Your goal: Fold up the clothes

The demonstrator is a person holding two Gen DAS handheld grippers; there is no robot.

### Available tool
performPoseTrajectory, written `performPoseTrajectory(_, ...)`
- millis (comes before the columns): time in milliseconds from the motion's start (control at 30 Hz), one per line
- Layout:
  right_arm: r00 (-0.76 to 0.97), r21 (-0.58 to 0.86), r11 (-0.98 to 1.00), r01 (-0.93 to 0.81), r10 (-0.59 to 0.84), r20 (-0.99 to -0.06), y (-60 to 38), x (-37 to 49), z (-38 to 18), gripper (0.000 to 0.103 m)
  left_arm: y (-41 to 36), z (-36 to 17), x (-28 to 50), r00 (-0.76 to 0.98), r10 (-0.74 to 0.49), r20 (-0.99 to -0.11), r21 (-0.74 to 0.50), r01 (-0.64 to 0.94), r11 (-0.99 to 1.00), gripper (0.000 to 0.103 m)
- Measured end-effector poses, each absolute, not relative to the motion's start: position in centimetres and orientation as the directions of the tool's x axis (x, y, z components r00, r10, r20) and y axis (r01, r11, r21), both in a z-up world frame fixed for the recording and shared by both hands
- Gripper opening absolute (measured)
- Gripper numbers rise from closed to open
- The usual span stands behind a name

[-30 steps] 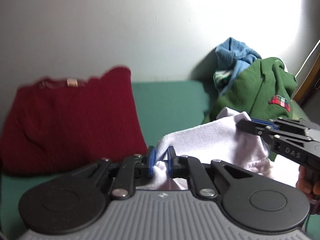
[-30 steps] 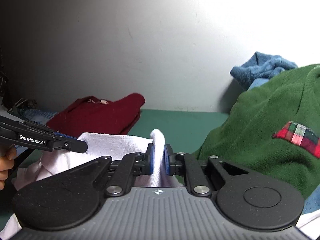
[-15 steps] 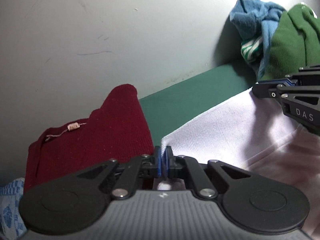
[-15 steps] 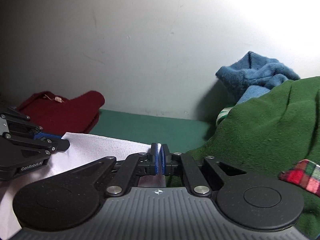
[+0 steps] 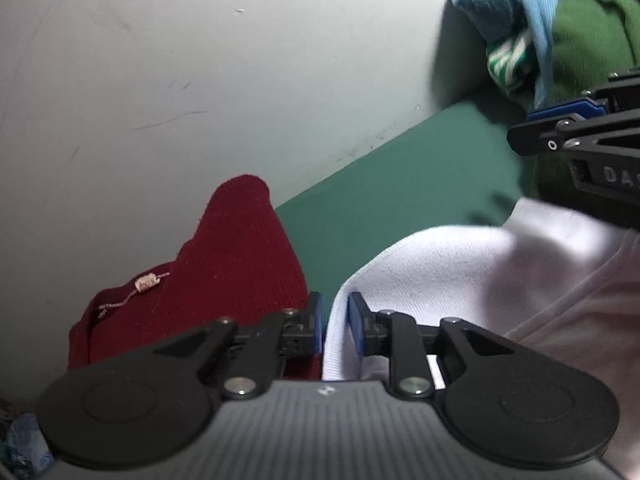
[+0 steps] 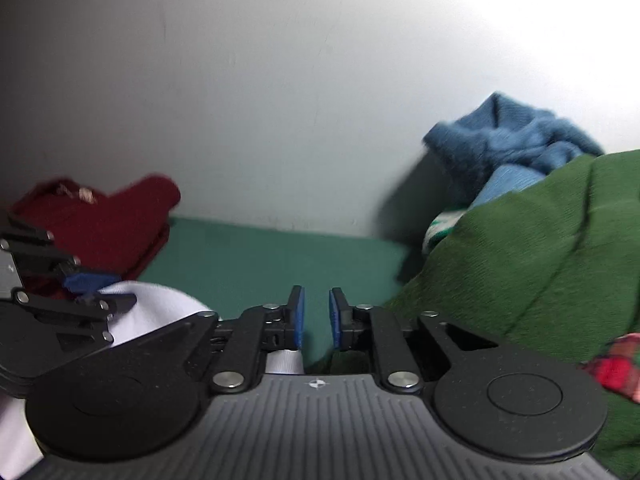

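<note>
— Opening both claws; where's the white garment [image 5: 460, 276]?

— Its folded edge stands loose between my left claw [image 5: 334, 322]. My right claw [image 6: 316, 318] is empty, cloth just left.

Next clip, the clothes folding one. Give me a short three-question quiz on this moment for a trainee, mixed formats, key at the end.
1. True or false: the right tongs clamp the white garment.
2. What lies left of the white garment in the left wrist view? A) dark red sweater B) green garment C) blue garment
3. Fill in: the white garment's edge sits between the pads of the ___ tongs.

Key: 1 false, their opening jaws are empty; 2 A; 3 left, opening.
</note>
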State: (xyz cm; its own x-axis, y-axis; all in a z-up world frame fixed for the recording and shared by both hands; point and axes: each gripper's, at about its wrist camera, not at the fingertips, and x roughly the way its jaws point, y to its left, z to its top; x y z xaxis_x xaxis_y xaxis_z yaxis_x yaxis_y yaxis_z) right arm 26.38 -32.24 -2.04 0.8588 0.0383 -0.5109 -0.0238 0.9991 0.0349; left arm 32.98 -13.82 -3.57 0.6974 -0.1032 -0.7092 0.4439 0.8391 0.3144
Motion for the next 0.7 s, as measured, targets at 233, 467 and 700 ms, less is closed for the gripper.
performPoseTrajectory(233,0.806,0.155,0.965,-0.21,0.26,-0.532,-32.7,18.8,0.1,0.031,-7.4,2.7,28.4,0.77,-0.184,-0.611,0.207,0.379,0.902,0.073)
performPoseTrajectory(467,0.701,0.186,0.966,-0.181,0.26,-0.664,-31.0,16.4,-5.1,0.031,-6.2,0.0,22.5,0.705,-0.22,-0.675,0.173,0.44,0.881,0.071)
performPoseTrajectory(700,0.7,0.221,0.974,-0.046,0.189,-0.688,-32.9,19.5,-6.9,0.019,-6.0,-6.2,22.9,0.622,-0.163,-0.766,0.118,0.384,0.916,0.063)
